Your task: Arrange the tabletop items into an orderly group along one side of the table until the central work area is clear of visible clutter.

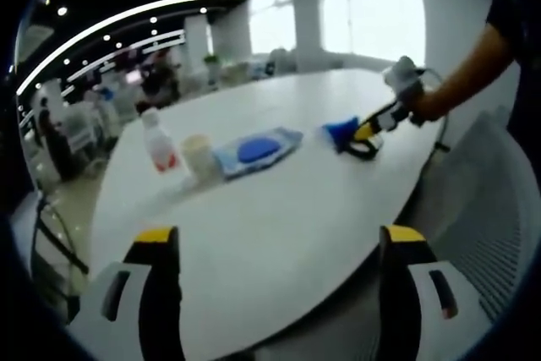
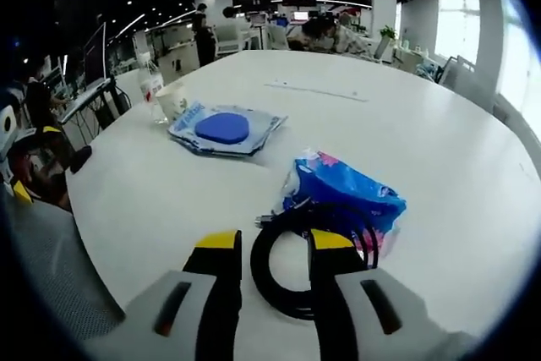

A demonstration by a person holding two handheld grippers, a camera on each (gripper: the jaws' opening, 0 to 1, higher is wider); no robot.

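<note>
— Why is my right gripper [image 2: 269,251] down on the table [image 2: 439,150]?

— I read it as going for the black cable coil [image 2: 283,281]. The jaws stand narrowly apart, part of the loop between the tips; I can't tell if they pinch it.

— And the blue packet [image 2: 342,196]?

— Just ahead, touching the coil. Further ahead and left lie the blue pouch [image 2: 224,130], cup [image 2: 173,99] and bottle [image 2: 150,82], already grouped.

— My left gripper [image 1: 279,247]?

— Spread wide, holding nothing, well back from everything.

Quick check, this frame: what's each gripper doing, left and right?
Left gripper: open, jaws wide apart over the white table, holding nothing.
Right gripper: jaws narrowed around the coiled black cable; whether they clamp it cannot be told.
</note>
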